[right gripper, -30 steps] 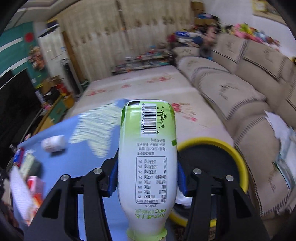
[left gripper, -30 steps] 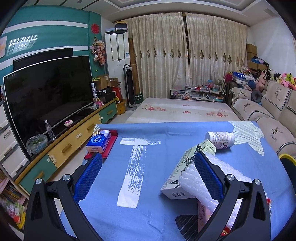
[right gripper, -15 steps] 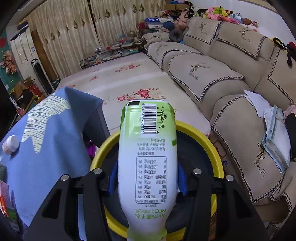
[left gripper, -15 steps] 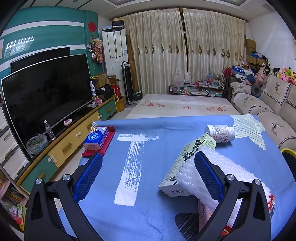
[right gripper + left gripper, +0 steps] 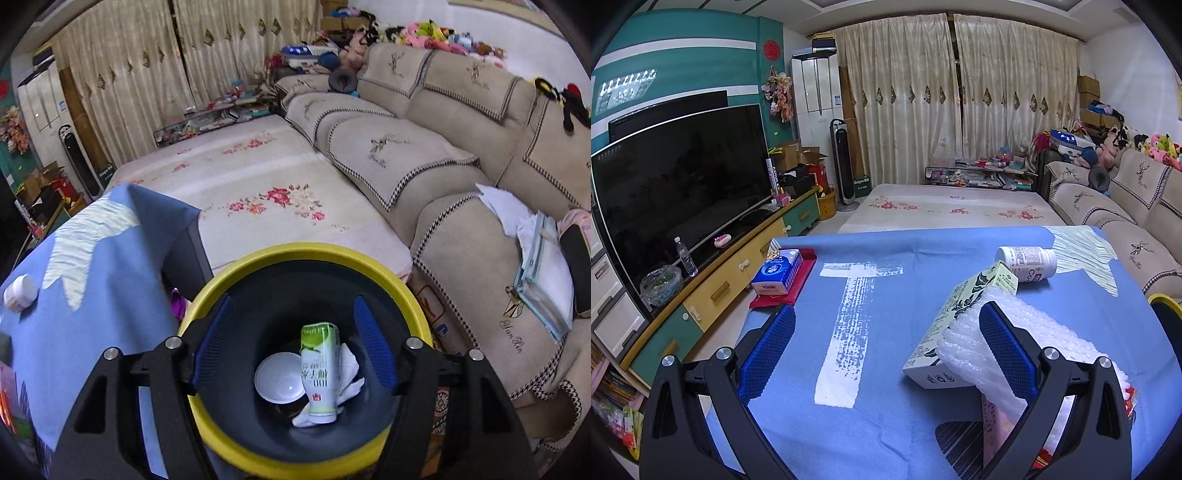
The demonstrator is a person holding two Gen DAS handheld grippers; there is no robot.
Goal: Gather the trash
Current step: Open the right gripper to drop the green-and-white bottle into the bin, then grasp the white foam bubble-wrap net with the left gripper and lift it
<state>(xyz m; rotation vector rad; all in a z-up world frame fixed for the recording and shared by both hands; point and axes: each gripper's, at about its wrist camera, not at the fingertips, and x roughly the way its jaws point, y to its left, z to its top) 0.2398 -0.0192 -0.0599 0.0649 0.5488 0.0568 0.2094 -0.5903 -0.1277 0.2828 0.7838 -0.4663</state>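
Note:
My right gripper [image 5: 293, 334] is open and empty, held over the yellow-rimmed black bin [image 5: 306, 253]. Inside the bin lie a green-and-white bottle [image 5: 318, 373], a white bowl [image 5: 279, 376] and crumpled white paper [image 5: 349, 369]. My left gripper [image 5: 884, 349] is open above the blue tablecloth [image 5: 886, 266]. A green-and-white carton [image 5: 955, 317] lies just inside its right finger, with white bubble wrap [image 5: 964, 365] against it. A white pill bottle [image 5: 1027, 262] lies on its side further back; it also shows in the right wrist view [image 5: 20, 297].
A blue tissue pack [image 5: 777, 271] on a red mat sits at the table's left edge. Pink packaging [image 5: 995, 435] lies under the left gripper's right finger. The beige sofa [image 5: 461, 184] runs right of the bin. The TV [image 5: 676, 192] and cabinet stand left.
My right gripper opened and let go of the green-and-white bottle, which dropped into the bin. The left gripper shifted only slightly over the table.

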